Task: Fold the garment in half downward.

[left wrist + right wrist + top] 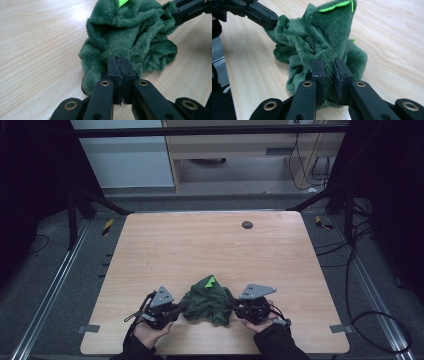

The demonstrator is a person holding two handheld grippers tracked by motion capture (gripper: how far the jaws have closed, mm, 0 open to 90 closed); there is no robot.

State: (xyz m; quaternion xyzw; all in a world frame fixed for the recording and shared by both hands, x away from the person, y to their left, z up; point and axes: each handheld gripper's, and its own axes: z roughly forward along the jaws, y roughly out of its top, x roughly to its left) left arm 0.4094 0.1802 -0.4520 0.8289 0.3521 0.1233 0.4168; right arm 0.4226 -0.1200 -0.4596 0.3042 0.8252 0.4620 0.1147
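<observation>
A crumpled dark green plush cloth with a bright green tag lies near the front edge of the wooden table. My left gripper grips its left side and my right gripper its right side. In the left gripper view the jaws are pressed together on a thin fold of the cloth, and the other gripper's jaw bites its far corner. In the right gripper view a thick fold of the cloth fills the gap between my jaws, with the left gripper clamped on the far side.
A small dark round disc sits near the table's far edge. Beyond the table stand a wooden cabinet and cables on the floor. Black frame legs stand at both sides.
</observation>
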